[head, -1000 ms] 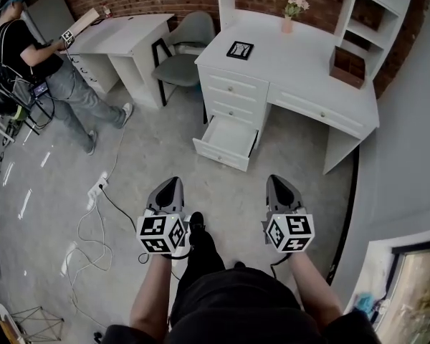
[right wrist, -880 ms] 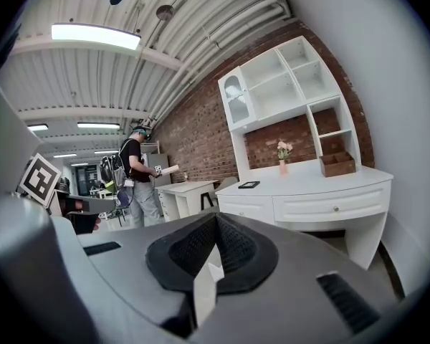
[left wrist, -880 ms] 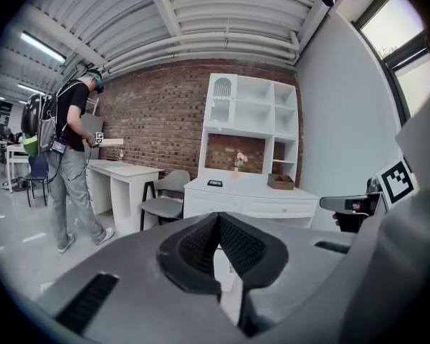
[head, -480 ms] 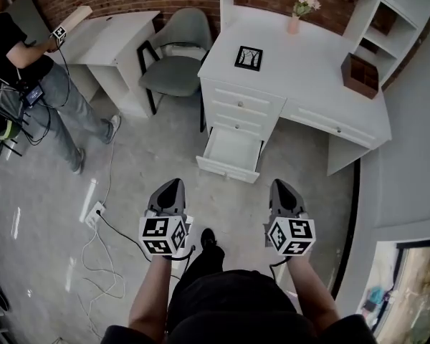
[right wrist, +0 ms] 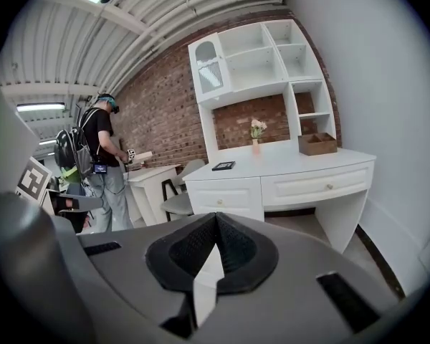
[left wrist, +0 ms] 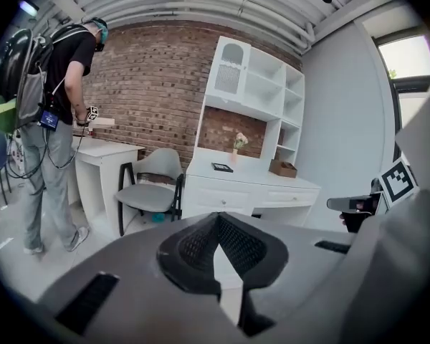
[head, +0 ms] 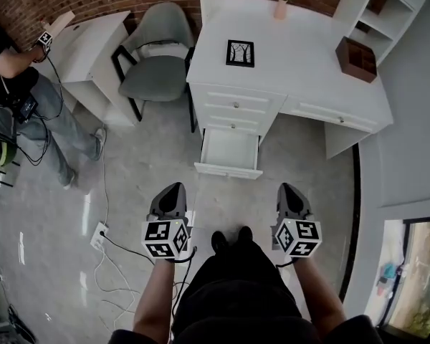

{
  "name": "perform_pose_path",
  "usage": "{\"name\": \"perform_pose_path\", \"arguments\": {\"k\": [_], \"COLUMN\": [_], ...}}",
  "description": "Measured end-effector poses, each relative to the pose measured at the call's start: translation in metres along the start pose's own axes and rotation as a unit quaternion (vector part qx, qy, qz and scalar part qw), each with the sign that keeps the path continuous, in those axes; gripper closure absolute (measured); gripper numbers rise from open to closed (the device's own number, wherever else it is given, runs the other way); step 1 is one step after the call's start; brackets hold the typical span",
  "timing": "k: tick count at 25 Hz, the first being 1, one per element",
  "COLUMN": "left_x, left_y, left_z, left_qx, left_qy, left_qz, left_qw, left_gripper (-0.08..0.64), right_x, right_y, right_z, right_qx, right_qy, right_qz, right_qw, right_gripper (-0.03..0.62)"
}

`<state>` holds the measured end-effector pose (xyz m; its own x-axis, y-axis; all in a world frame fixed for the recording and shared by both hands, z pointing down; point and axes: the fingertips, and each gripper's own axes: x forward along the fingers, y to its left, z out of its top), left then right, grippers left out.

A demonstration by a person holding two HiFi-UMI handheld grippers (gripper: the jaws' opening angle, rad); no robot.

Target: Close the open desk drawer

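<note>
In the head view, the white desk [head: 294,63] stands ahead, and the lowest drawer [head: 229,151] of its left stack is pulled out, empty inside, front panel toward me. My left gripper [head: 173,190] and right gripper [head: 287,190] hover over the floor, a short way in front of the drawer, one on each side of it. Both are shut with nothing between the jaws. In the left gripper view the left gripper [left wrist: 216,217] hides the drawer; the desk [left wrist: 252,189] shows above it. The right gripper [right wrist: 216,218] likewise covers the drawer below the desk [right wrist: 294,181].
A grey chair [head: 153,63] stands left of the desk, beside a smaller white table [head: 86,45]. A person [head: 18,95] stands at the far left. Cables and a power strip [head: 99,236] lie on the floor at my left. A grey wall [head: 408,120] runs along the right.
I have stepped nearer to the desk; the open drawer now lies almost straight ahead between the two grippers. The person has slid toward the picture's left edge. Both grippers stay shut.
</note>
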<state>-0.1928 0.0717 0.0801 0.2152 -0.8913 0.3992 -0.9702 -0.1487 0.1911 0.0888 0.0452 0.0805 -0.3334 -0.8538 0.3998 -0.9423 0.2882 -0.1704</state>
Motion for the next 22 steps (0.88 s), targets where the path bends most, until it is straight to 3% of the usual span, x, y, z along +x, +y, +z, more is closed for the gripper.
{"name": "perform_pose_path", "arguments": {"k": [13,22], "left_x": [0.104,0.185], "left_y": [0.012,0.026], "left_z": [-0.049,-0.134], "left_qx": [0.018,0.014], "left_qy": [0.080,0.113], "left_qz": [-0.025,-0.053], "left_qw": [0.9963,0.9921], "left_gripper": [0.551,0.551], "right_x": [0.073,0.144], "right_y": [-0.039,-0.057], "right_z": [-0.057,-0.152], "right_qx": [0.052,0.067], "right_qy": [0.060,0.095], "right_qz": [-0.027,-0.007], "right_qw": [0.996,0.993], "right_gripper": [0.588,0.588]}}
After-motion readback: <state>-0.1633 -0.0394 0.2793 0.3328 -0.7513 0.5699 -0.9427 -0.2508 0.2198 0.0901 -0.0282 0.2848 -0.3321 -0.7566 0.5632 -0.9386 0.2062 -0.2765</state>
